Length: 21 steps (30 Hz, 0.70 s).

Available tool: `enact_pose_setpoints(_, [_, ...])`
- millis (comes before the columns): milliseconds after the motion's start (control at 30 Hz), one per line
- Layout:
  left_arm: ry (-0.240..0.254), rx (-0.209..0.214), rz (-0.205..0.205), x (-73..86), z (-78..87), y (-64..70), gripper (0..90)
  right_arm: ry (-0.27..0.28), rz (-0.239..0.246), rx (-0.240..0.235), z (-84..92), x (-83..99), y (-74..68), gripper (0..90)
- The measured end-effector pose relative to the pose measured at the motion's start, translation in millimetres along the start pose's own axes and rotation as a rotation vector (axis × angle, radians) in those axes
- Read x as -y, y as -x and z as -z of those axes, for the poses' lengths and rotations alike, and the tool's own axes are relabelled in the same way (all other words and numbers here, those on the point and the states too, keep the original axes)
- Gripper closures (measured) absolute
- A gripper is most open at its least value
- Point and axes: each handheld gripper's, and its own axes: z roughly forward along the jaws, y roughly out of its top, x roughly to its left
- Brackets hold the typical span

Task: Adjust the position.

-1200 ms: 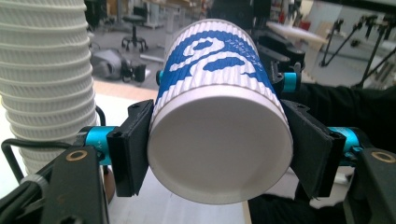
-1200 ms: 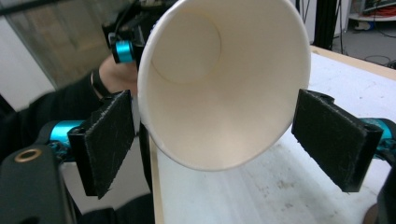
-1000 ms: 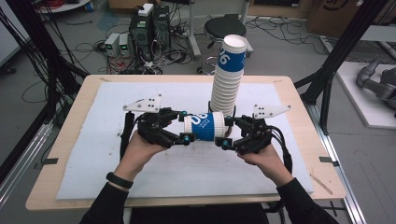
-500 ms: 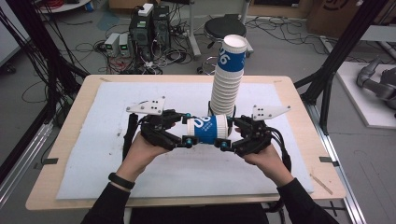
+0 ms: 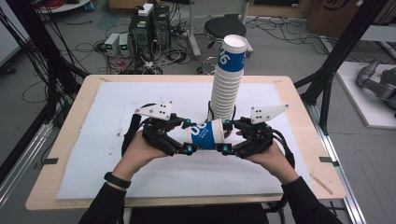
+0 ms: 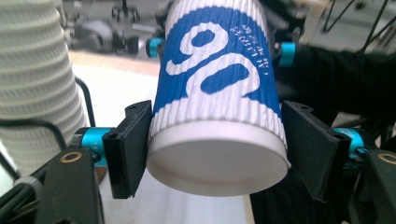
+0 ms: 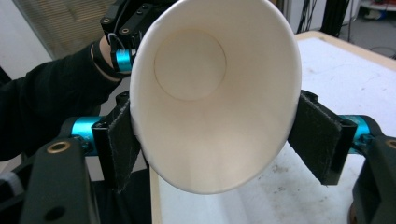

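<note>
I see the left gripper (image 5: 187,136) clamped on the base of a cup (image 5: 207,135) held sideways. The right gripper (image 5: 227,136) squeezes its rim, just before the cup stack (image 5: 227,79).

Grey floor (image 5: 280,51) strewn with cables — black stool (image 5: 226,29), computer towers (image 5: 148,23), cardboard box (image 5: 334,16) behind wooden table (image 5: 65,154).

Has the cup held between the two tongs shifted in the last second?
No. In the high view the held cup lies sideways just in front of the foot of the cup stack, as before, between the left tongs and right tongs.
</note>
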Motion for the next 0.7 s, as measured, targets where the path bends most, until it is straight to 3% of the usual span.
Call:
enact_pose_setpoints(100, [-0.057, -0.018, -0.013, -2.2, 0.7, 1.7, 23.7, -0.019, 0.009, -0.005, -1.3, 0.5, 0.6, 23.9])
enact_pose_setpoints(267, [-0.168, 0.02, -0.026, -4.2, -2.9, 5.0, 22.9, -0.097, 0.038, -0.008, -4.5, -0.5, -2.0, 23.9])
enact_pose_setpoints(400, [-0.219, 0.031, -0.023, -2.9, -10.1, 5.5, 23.1, -0.117, 0.052, -0.01, -6.2, -1.0, -3.1, 23.9])
enact_pose_setpoints(567, [-0.247, 0.036, -0.029, -1.3, -14.5, 4.4, 29.8, -0.142, 0.063, -0.016, -8.0, -0.8, -4.8, 23.6])
enact_pose_setpoints(700, [-0.196, 0.044, -0.03, 0.2, -14.0, 2.2, 29.7, -0.118, 0.047, -0.011, -7.4, -1.7, -4.2, 19.9])
